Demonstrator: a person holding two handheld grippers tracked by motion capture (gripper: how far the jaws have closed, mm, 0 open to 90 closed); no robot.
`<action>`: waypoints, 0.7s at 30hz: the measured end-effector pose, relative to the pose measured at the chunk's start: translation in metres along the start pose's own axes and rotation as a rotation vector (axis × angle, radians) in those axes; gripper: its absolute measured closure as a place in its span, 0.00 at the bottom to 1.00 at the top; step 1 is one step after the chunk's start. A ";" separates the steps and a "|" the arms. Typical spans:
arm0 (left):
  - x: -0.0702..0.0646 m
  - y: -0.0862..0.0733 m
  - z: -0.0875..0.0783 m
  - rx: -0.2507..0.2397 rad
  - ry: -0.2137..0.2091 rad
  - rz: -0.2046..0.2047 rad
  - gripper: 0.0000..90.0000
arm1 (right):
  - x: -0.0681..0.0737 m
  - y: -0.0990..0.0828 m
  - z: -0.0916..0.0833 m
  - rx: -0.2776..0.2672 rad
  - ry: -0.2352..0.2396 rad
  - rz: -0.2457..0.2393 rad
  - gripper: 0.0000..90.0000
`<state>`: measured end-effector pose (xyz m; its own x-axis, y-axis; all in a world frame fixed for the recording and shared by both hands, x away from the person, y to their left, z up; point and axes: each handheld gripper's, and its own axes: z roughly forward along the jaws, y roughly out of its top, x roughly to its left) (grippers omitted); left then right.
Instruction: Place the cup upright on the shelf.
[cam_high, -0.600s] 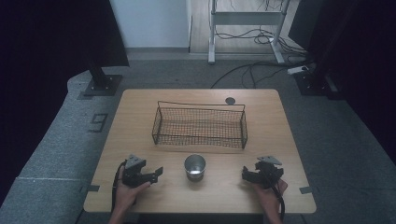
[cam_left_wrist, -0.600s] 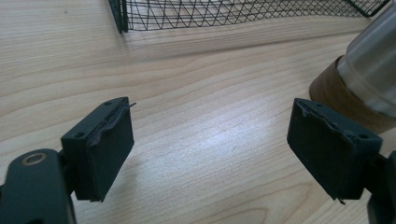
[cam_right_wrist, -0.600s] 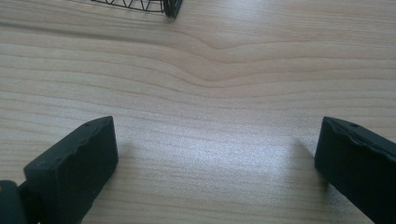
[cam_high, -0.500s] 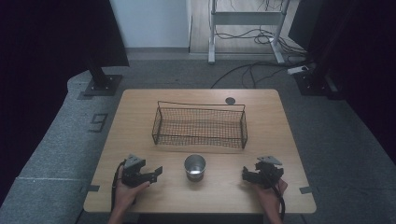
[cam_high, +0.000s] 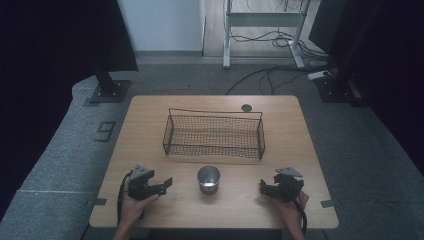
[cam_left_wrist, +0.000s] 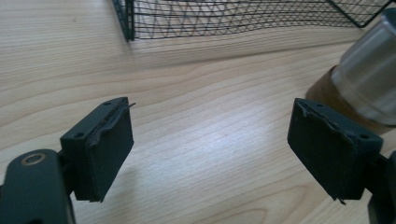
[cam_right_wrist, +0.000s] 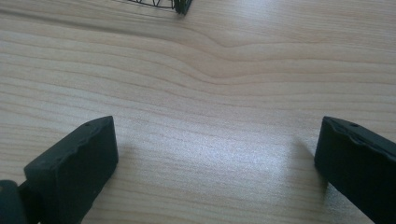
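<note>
Cup (cam_high: 209, 179) stands between left hand-held gripper (cam_high: 165, 183) and right hand-held gripper (cam_high: 263, 187), apart.

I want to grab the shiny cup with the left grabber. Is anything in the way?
Nothing visible is. Only bare table lies between the left gripper and the metal cup. Its jaws are open, and the cup stands just off to its right, in front of the wire basket.
</note>
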<state>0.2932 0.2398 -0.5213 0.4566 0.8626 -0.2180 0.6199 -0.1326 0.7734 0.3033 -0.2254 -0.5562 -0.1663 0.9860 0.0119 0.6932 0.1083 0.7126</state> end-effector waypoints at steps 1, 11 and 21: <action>-0.001 0.000 0.000 -0.003 -0.003 0.003 0.16 | 0.000 0.000 0.000 0.001 0.001 0.000 0.00; -0.011 0.005 -0.008 -0.042 -0.057 0.009 0.16 | 0.000 -0.001 0.000 0.000 0.000 0.000 0.00; -0.028 0.012 -0.010 -0.059 -0.074 0.024 0.16 | -0.001 -0.002 -0.002 -0.003 0.006 -0.007 0.01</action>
<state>0.2812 0.2195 -0.5001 0.5177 0.8210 -0.2408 0.5705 -0.1215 0.8123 0.3007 -0.2270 -0.5561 -0.1754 0.9844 0.0106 0.6900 0.1152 0.7146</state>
